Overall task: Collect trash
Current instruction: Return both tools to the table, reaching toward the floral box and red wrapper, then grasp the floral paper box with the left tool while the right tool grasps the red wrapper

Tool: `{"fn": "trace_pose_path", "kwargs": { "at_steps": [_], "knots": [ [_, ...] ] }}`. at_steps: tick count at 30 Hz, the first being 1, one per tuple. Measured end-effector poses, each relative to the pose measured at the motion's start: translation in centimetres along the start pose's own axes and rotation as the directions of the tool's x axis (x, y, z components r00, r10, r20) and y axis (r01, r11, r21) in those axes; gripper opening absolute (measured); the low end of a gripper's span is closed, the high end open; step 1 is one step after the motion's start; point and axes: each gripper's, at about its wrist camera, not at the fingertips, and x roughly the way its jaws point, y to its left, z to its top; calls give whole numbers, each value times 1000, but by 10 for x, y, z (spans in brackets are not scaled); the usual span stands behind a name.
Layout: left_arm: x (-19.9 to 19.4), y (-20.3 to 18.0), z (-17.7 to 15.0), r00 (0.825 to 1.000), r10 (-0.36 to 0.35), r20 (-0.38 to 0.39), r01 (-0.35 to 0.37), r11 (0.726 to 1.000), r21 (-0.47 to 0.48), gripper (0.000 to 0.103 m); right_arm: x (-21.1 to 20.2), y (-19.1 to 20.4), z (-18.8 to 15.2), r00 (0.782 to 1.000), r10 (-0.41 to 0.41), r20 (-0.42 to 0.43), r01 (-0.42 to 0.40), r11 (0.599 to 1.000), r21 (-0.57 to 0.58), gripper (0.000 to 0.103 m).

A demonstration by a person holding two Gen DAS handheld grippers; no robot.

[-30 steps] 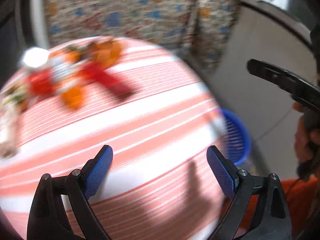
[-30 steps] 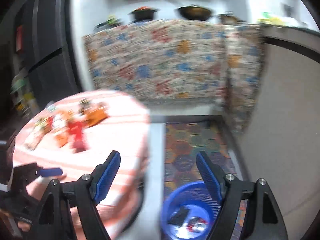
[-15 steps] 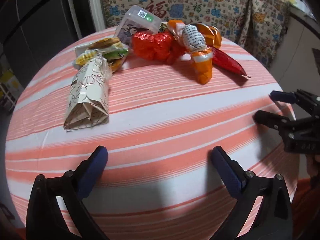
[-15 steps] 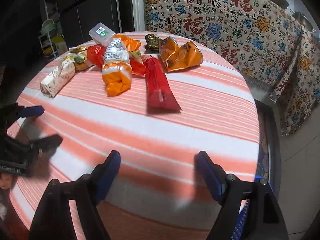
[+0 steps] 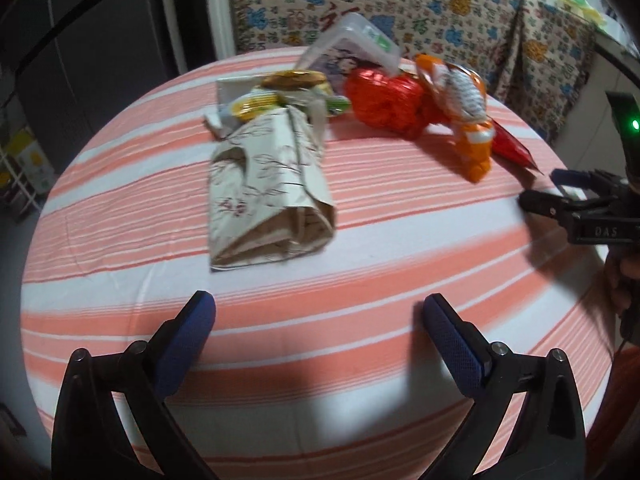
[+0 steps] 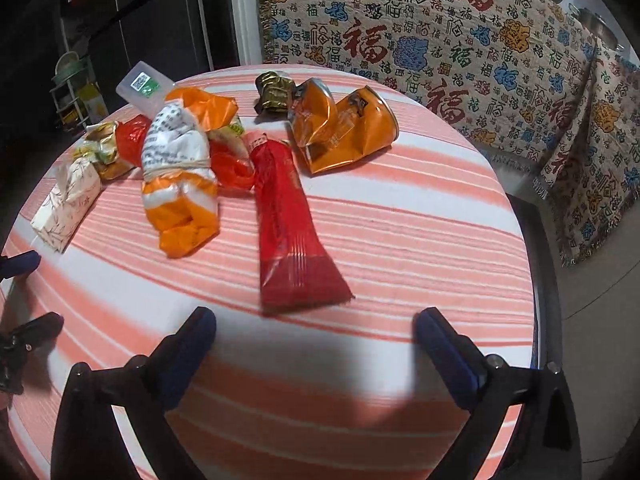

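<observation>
Trash lies on a round table with a striped cloth [image 5: 360,320]. My left gripper [image 5: 316,320] is open and empty, just short of a beige floral paper pack [image 5: 268,196]. Behind the pack lie a crumpled red wrapper [image 5: 384,100] and an orange-and-white bag [image 5: 468,120]. My right gripper [image 6: 316,332] is open and empty, just short of a long red packet [image 6: 288,224]. Beyond it lie the orange-and-white bag [image 6: 180,180], a crushed orange bag [image 6: 344,128] and a gold wrapper [image 6: 274,92]. The right gripper also shows in the left wrist view [image 5: 560,196].
A clear plastic box [image 6: 144,88] and yellow-green wrappers [image 5: 280,96] sit at the far side of the pile. A patterned cloth [image 6: 440,40] hangs behind the table. A dark cabinet [image 5: 80,60] stands at the left. The table edge [image 6: 532,280] drops to the floor at the right.
Both grippers swung from the blue basket and floor towards the table, then moved closer to the trash. The paper pack and the red packet now sit nearer the open jaws.
</observation>
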Motion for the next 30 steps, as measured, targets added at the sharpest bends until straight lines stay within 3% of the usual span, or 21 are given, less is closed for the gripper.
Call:
{"fn": "trace_pose_path", "kwargs": {
  "at_steps": [4,7,12,18,23,25,27,28,29,30],
  "knots": [
    [5,8,20,999,-38,23,39,997,-59,103,0,0,0,1000,-8,10,8,1000,5,103],
    [18,15,40,999,-28,16,29,996,-88,103,1,0,0,1000,-9,14,9,1000,7,103],
    [40,23,57,996,81,-37,-82,996,-40,103,2,0,2,1000,-3,12,3,1000,2,103],
    [18,41,48,999,18,-30,-18,1000,20,103,-4,-6,8,1000,26,1,-26,1000,-8,101],
    [16,43,65,992,-128,16,128,992,-8,103,-11,-10,24,996,48,72,-49,999,1,87],
    [27,36,72,991,-137,6,137,991,0,103,-7,-7,29,996,53,77,-53,999,-5,82],
    [38,28,77,993,-117,2,117,993,16,102,0,-4,32,995,68,70,-68,998,-6,60],
    [39,27,77,993,-114,6,114,993,22,102,2,-4,32,995,80,60,-80,997,-4,35],
    [40,25,78,993,-118,18,117,993,25,98,6,-2,32,995,92,43,-92,996,2,31],
    [36,25,75,992,-127,27,127,992,27,85,5,-1,31,995,81,54,-81,997,1,31]
  ]
}}
